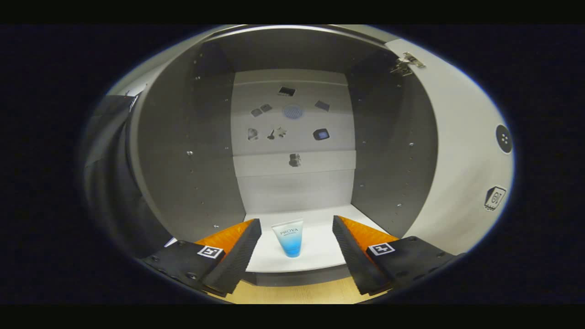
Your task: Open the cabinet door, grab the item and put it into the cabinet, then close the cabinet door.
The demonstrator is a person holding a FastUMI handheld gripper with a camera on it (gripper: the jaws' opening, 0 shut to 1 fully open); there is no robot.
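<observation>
Already open, the cabinet holds the tube upright near its floor's front edge; door swung right. Released, the hand-held gripper should back straight out, then push the door shut.

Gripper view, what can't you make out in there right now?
- Small stickers on the cabinet's back wall: too small, blurred.
- Tube standing between the open gripper's fingers: back side hidden.
- Open door: outer edge cut off.
</observation>
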